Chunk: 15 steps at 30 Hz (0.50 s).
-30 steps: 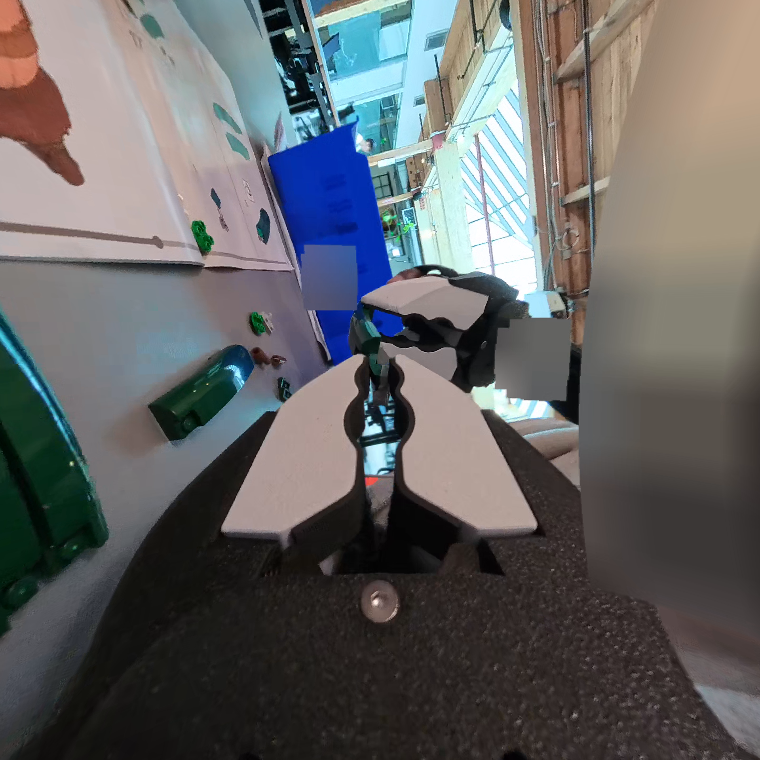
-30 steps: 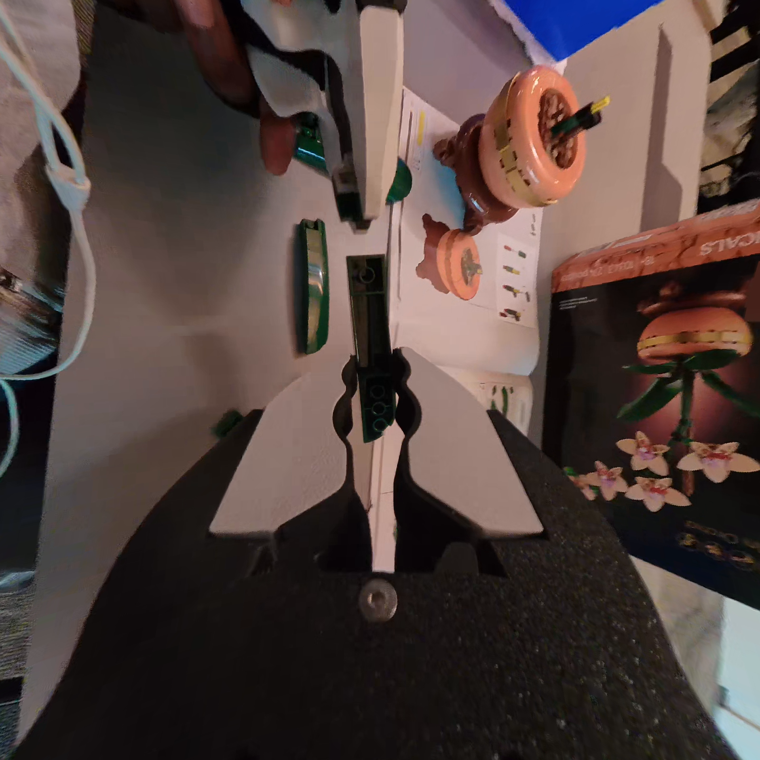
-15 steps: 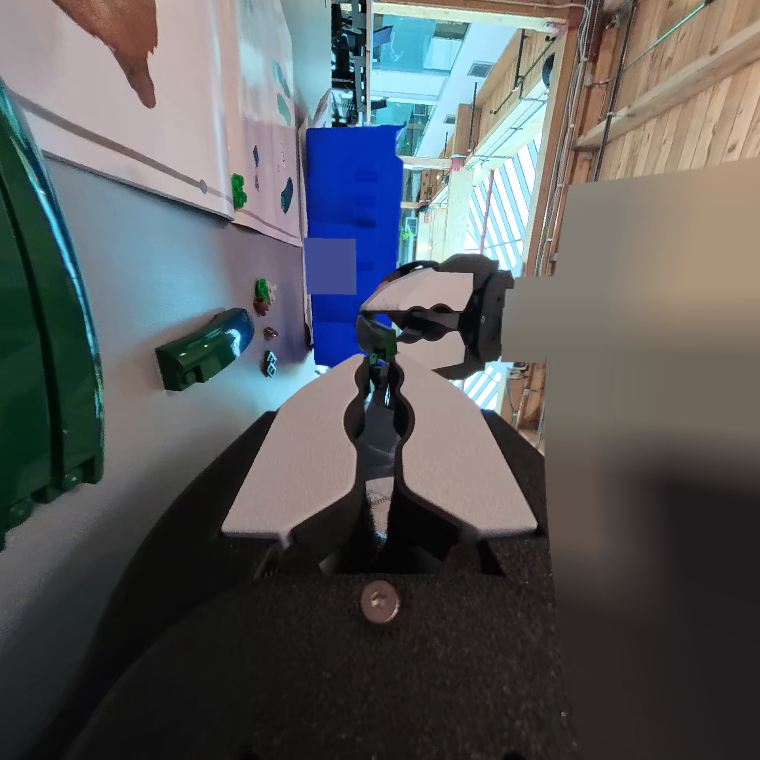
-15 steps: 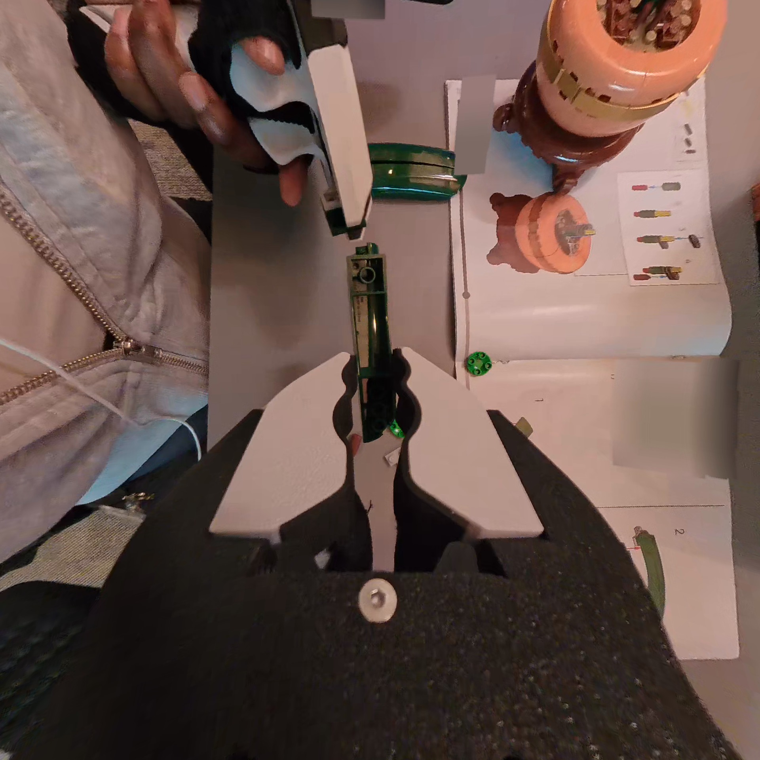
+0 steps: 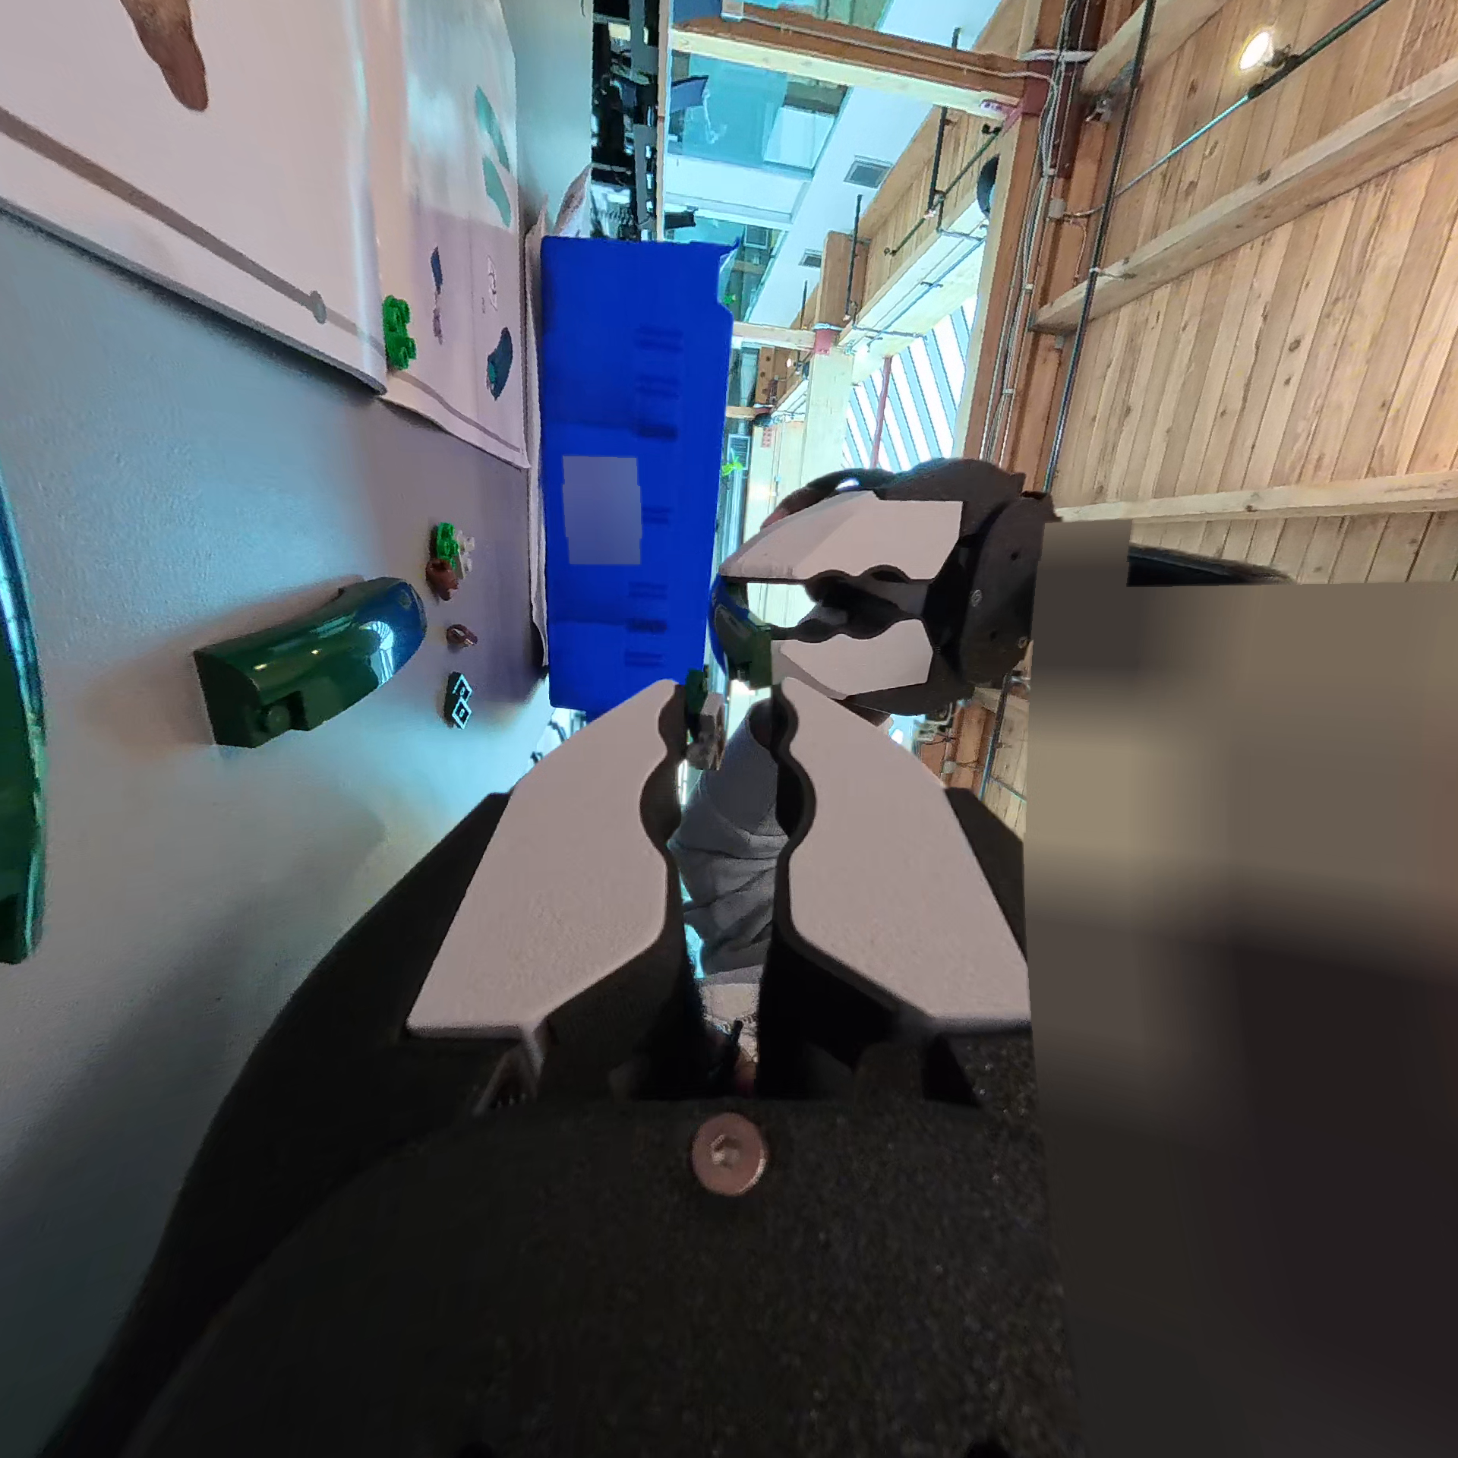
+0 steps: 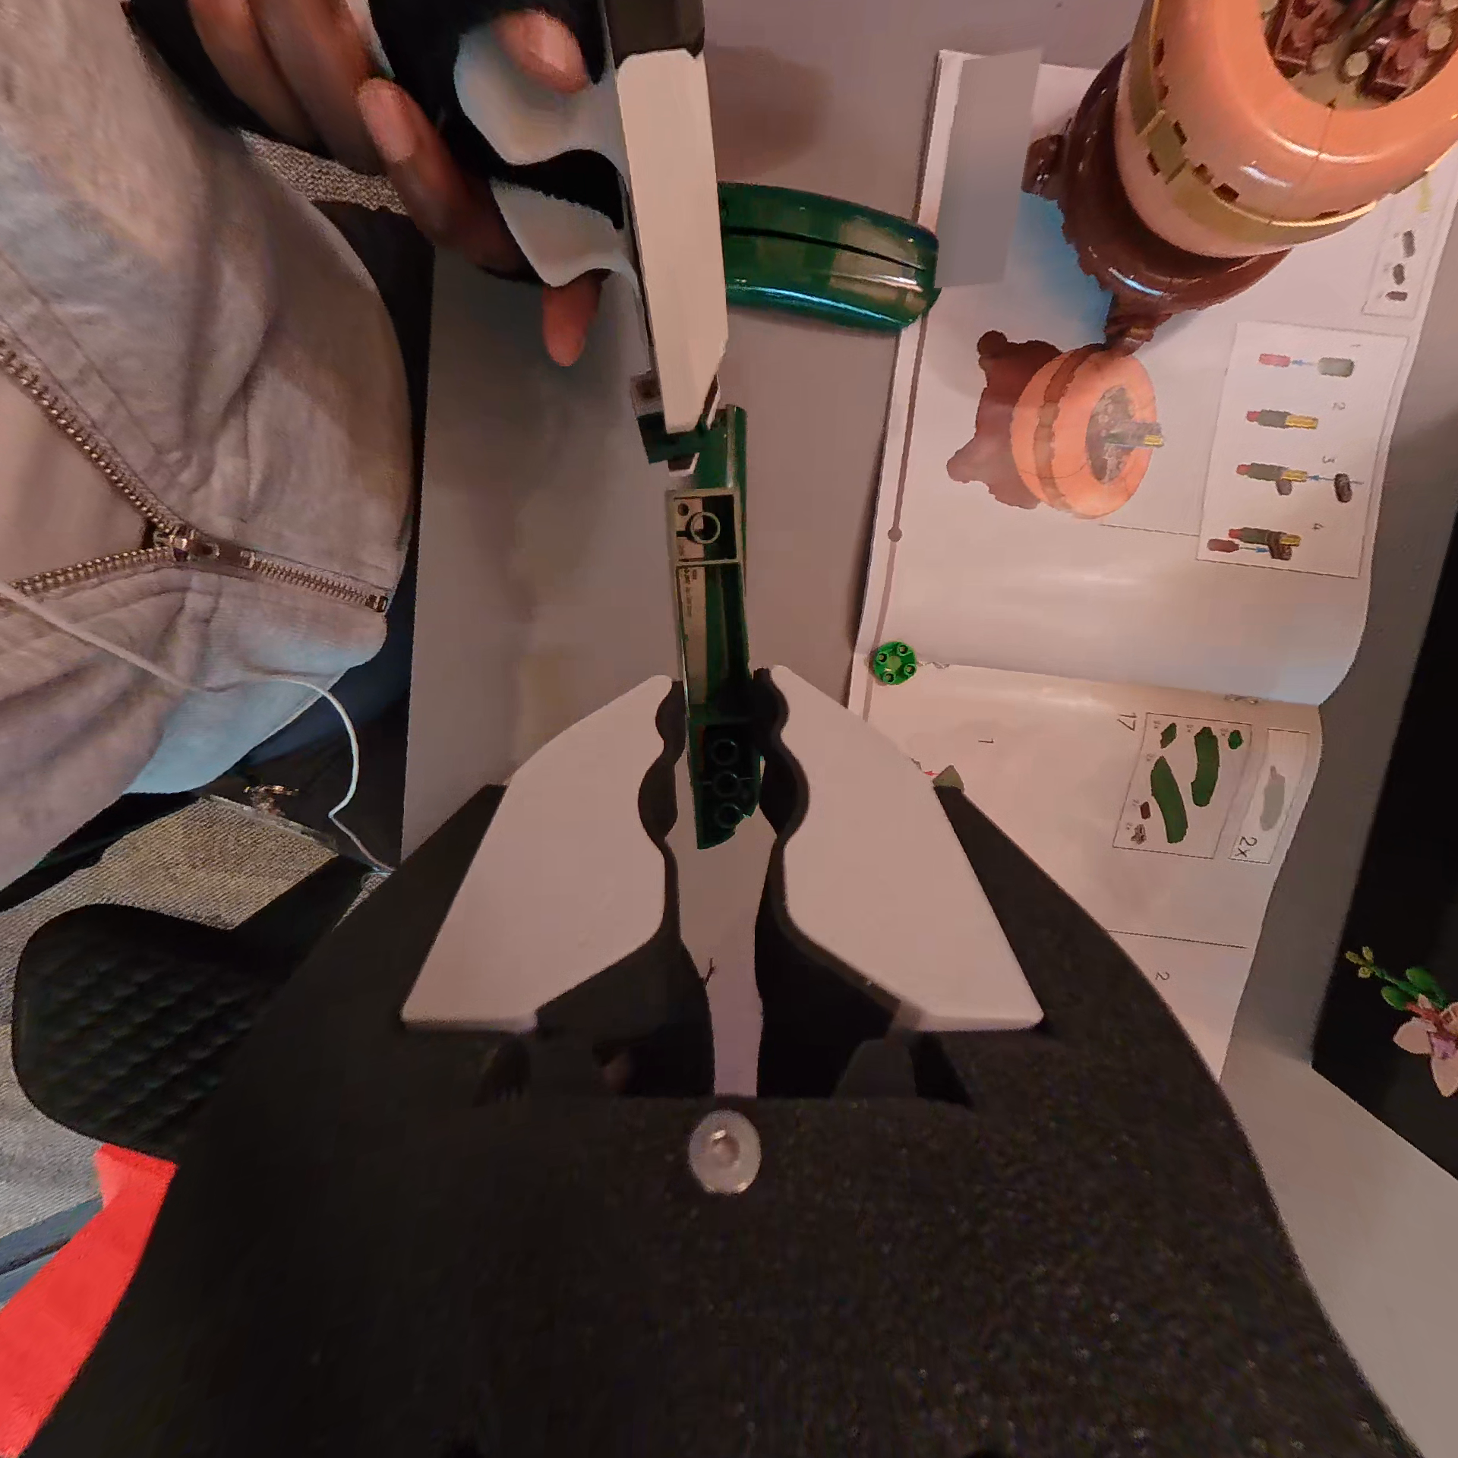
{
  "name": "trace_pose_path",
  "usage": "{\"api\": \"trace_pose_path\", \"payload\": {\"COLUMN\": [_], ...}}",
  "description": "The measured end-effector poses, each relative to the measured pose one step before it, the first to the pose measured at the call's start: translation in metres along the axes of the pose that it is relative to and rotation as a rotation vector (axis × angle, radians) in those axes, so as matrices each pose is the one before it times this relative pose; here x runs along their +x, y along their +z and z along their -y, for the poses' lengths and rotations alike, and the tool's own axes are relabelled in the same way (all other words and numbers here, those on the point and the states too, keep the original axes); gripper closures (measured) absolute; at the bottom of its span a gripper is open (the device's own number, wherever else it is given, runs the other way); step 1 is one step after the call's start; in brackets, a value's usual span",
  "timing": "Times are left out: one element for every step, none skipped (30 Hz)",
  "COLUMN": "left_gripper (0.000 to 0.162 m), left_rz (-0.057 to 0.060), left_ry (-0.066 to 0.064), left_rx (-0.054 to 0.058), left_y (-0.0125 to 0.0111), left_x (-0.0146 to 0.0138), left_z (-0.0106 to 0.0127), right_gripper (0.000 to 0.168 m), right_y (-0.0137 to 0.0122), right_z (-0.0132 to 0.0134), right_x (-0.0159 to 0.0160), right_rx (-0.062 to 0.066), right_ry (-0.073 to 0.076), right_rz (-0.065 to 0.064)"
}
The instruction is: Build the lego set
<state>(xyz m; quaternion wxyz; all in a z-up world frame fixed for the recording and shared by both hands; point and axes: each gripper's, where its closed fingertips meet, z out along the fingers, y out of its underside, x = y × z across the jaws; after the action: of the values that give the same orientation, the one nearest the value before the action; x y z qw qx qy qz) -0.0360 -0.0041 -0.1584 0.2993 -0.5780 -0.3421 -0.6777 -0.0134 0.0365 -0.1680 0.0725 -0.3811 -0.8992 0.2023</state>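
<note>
My right gripper (image 6: 719,694) is shut on the near end of a long dark green leaf piece (image 6: 710,600) and holds it above the grey table (image 6: 552,552). My left gripper (image 6: 671,430) comes in from the top, a hand (image 6: 442,150) around it. A small green and grey piece (image 6: 664,450) at its tip touches the leaf's far end. In the left wrist view my left gripper (image 5: 726,698) has its jaws slightly apart. The small piece (image 5: 704,730) lies against one finger, with a gap to the other. The right gripper (image 5: 749,631) faces it, holding the leaf (image 5: 742,639).
An open instruction booklet (image 6: 1104,600) carries a bright green round piece (image 6: 892,661) and the peach and brown pot model (image 6: 1262,134). Another dark green leaf (image 6: 820,260) lies beyond. A curved green piece (image 5: 308,663), small loose parts (image 5: 446,556) and a blue bin (image 5: 631,379) are on the table. Some 5 centimeters of space lies between my two pairs of fingers.
The two grippers have come together, so the small piece now meets the leaf's far end. My left gripper's jaws have widened a little. The right gripper still holds the leaf.
</note>
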Motion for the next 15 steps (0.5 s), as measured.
{"api": "trace_pose_path", "payload": {"left_gripper": [0.143,0.143,0.143,0.142,0.14,0.139,0.138,0.137,0.135,0.133,0.131,0.131,0.129,0.129,0.129], "left_rz": [0.0007,-0.0013,-0.0051,-0.0053,-0.0037,0.0003,-0.0016,-0.0031,-0.0017,-0.0001,0.001,0.0014,0.002,0.001,0.0013], "left_ry": [0.0031,0.0044,0.0044,0.0033,0.0051,0.0041,0.0015,0.0022,0.0032,0.0049,0.005,0.0,-0.0007,-0.0008,-0.0025], "left_rx": [0.0019,-0.0013,-0.0028,-0.0014,-0.0001,0.0002,0.0025,0.0013,-0.0015,-0.004,-0.0049,-0.0027,-0.0039,-0.0027,-0.0026], "left_y": [0.00062,0.00074,0.00051,0.00062,0.00053,0.00006,0.00001,-0.00035,-0.00005,-0.00037,0.0002,0.00013,0.00002,0.00037,0.00015], "left_x": [-0.00042,0.00036,0.00122,0.00113,0.00092,0.00044,0.00056,0.00075,0.00061,0.00039,0.00027,-0.00001,-0.00023,-0.00023,-0.00042], "left_z": [-0.00025,-0.00029,-0.00014,0.00022,0.00048,0.00067,0.00075,0.00063,0.00012,-0.00033,-0.00049,-0.00026,-0.0004,-0.00029,-0.00015], "right_gripper": [0.152,0.152,0.152,0.152,0.152,0.152,0.152,0.152,0.152,0.152,0.152,0.152,0.152,0.152,0.152], "right_y": [0.00122,0.00123,0.00102,0.00104,0.00101,0.00057,0.00055,0.00036,0.0001,-0.00003,0.00023,0.00002,0.00026,0.00003,0.0001], "right_z": [-0.00033,-0.00024,0.00039,0.00154,0.0022,0.00162,0.00058,0.00011,0.00021,0.0011,0.00173,0.00068,-0.00002,0.0001,0.00113], "right_x": [0.0001,0.001,0.00109,0.0004,0.0002,0.00065,0.00107,0.00179,0.00103,-0.00003,0.00001,0.00058,0.00067,0.00038,0.00013], "right_rx": [-0.002,-0.0024,0.0018,0.0075,0.0067,-0.0014,-0.0117,-0.016,-0.0128,-0.0038,-0.0029,-0.0087,-0.0144,-0.0115,-0.0056], "right_ry": [0.0016,0.0033,0.0012,0.0017,0.0028,-0.0005,-0.0057,-0.0079,-0.0085,-0.0067,-0.0057,-0.0068,-0.0087,-0.0093,-0.0069], "right_rz": [0.0089,0.0033,0.0025,0.0091,0.0088,0.0044,-0.0001,-0.0054,-0.0009,0.005,0.0055,-0.0008,-0.0012,-0.0009,0.0019]}}
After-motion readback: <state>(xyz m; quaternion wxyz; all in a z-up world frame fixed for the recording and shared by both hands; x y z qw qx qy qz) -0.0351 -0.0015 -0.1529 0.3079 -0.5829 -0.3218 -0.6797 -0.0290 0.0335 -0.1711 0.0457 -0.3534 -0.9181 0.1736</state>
